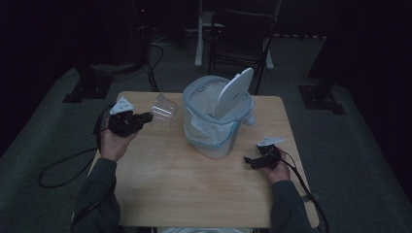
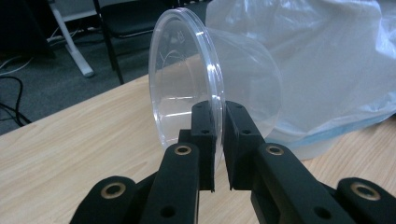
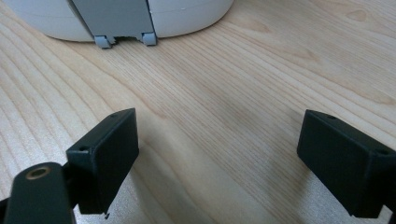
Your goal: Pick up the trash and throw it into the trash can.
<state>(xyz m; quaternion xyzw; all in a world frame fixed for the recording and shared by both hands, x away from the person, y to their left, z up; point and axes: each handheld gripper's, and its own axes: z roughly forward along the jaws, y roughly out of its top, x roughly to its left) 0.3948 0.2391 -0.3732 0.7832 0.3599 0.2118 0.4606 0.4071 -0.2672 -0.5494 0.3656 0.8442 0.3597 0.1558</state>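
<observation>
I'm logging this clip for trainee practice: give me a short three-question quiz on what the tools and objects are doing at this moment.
1. True or false: the left tool is clamped on the rim of the clear round plastic cup.
2. How do the right tool's jaws stand? A) shut on a cloth B) wide apart above bare wood C) gripping the bin lid
3. Fill in: the white swing lid of the grey plastic waste bin with its clear liner bag is tilted ____.

Key: 1 true. 2 B; the jaws are spread over the light wooden table with nothing between them. 3 open.
</observation>
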